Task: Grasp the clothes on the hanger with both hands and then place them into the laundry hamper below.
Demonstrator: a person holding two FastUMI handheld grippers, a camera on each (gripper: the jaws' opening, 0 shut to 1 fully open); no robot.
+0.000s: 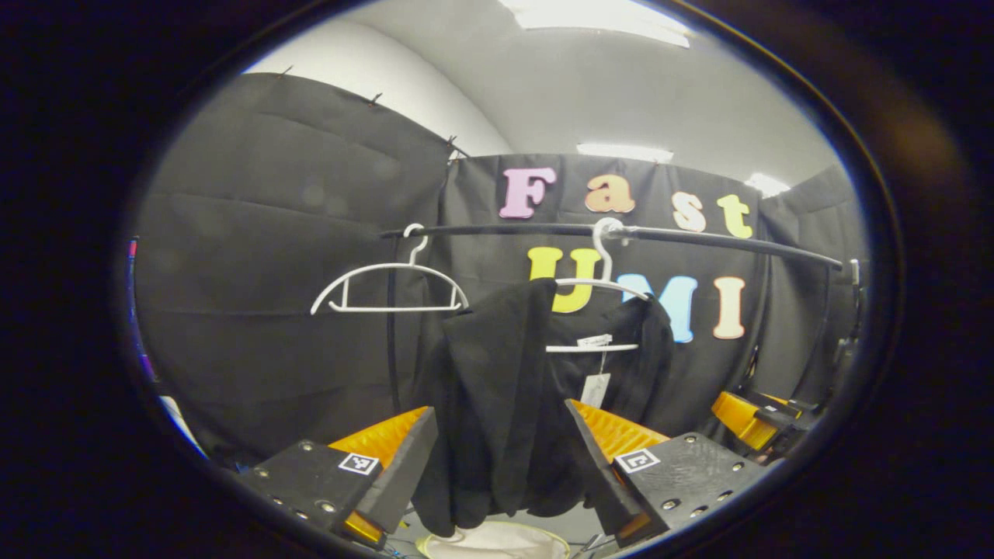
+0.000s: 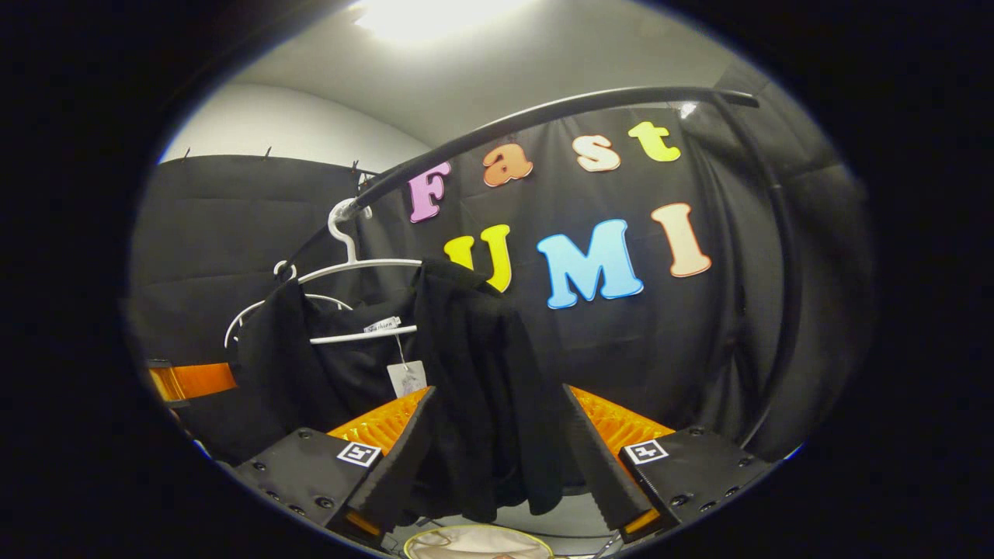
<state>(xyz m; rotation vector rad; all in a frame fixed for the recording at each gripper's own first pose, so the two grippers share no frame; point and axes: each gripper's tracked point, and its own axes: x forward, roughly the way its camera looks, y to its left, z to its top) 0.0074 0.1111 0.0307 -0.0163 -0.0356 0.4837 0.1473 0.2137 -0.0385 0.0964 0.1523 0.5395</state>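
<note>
A black garment (image 1: 481,349) hangs on a white hanger (image 1: 598,283) from the black rail (image 1: 699,237), with a paper tag (image 1: 596,388) dangling at its collar. My left gripper (image 1: 501,407) is open, its fingers standing either side of the garment's left front panel without pressing it. In the right gripper view the same garment (image 2: 466,334) hangs on its hanger (image 2: 357,268), and my right gripper (image 2: 498,390) is open around the right front panel. The pale rim of the laundry hamper (image 1: 497,539) (image 2: 477,543) lies directly below.
An empty white hanger (image 1: 388,268) hangs on the rail to the left of the garment. The rail's upright post (image 2: 784,256) curves down on the right. Part of the other gripper (image 1: 749,419) (image 2: 194,380) shows beside the garment in each view.
</note>
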